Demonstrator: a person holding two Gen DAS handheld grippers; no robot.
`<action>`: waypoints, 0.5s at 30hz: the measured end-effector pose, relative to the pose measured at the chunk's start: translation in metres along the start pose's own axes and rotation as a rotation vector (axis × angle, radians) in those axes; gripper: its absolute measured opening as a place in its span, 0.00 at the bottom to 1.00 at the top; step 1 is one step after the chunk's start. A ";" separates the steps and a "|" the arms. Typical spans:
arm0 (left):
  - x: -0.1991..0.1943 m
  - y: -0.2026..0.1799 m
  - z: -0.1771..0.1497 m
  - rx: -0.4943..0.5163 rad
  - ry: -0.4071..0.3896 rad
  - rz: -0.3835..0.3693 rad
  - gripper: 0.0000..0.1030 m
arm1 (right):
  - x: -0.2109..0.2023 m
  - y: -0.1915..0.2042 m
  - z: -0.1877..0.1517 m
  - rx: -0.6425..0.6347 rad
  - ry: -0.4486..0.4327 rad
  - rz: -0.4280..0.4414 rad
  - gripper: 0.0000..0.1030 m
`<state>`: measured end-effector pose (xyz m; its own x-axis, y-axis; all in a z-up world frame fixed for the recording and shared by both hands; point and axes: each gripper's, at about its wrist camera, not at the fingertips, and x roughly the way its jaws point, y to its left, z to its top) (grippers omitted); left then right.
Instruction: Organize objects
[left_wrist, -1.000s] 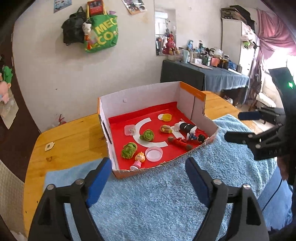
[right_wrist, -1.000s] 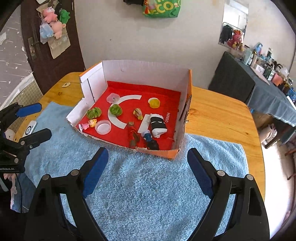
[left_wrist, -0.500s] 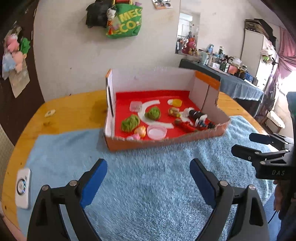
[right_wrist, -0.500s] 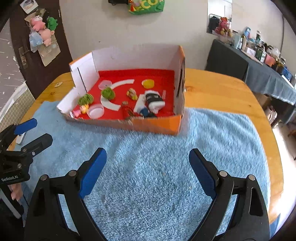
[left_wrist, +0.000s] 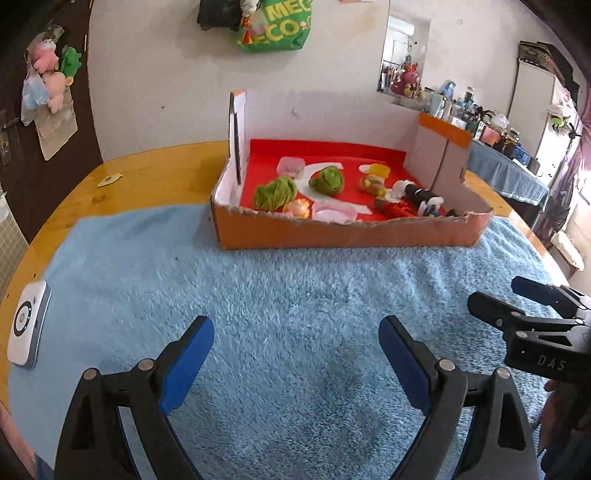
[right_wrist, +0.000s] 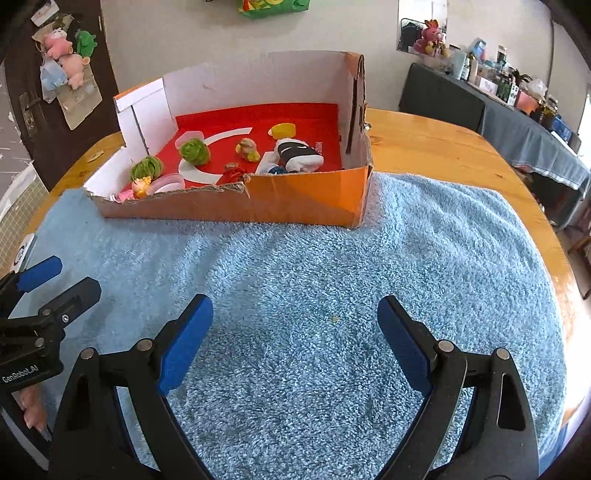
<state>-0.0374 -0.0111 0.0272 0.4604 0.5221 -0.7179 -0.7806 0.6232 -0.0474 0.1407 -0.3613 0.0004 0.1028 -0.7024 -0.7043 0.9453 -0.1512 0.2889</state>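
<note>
An orange cardboard box (left_wrist: 351, 232) with a red floor stands on a blue towel (left_wrist: 295, 314). It holds two green balls (left_wrist: 275, 192), a small doll (left_wrist: 297, 208), a pink lid (left_wrist: 332, 213), a yellow cap (left_wrist: 378, 170) and a black-and-white roll (right_wrist: 299, 155). The box also shows in the right wrist view (right_wrist: 295, 201). My left gripper (left_wrist: 295, 354) is open and empty, low over the towel, well short of the box. My right gripper (right_wrist: 293, 349) is open and empty beside it, also over the towel (right_wrist: 332, 295).
A white device (left_wrist: 27, 328) lies at the towel's left edge. The round wooden table (right_wrist: 443, 140) extends past the towel to the right and back. A small tag (left_wrist: 109, 180) lies on the wood at the far left.
Both grippers have pulled back from the box and dropped lower over the towel. The box now looks farther away and is seen from a flatter angle. Both stay open.
</note>
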 end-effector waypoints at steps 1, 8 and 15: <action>0.001 0.000 -0.001 -0.003 -0.003 0.011 0.90 | 0.001 0.000 0.000 0.003 0.004 -0.003 0.89; 0.009 0.002 -0.003 -0.013 0.004 0.039 0.90 | 0.008 0.004 -0.004 -0.017 0.003 -0.058 0.89; 0.020 0.014 -0.003 -0.076 0.043 0.022 1.00 | 0.013 0.002 -0.003 -0.001 0.016 -0.047 0.91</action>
<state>-0.0401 0.0065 0.0100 0.4254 0.5092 -0.7481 -0.8211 0.5647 -0.0825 0.1447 -0.3690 -0.0101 0.0627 -0.6834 -0.7274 0.9496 -0.1835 0.2543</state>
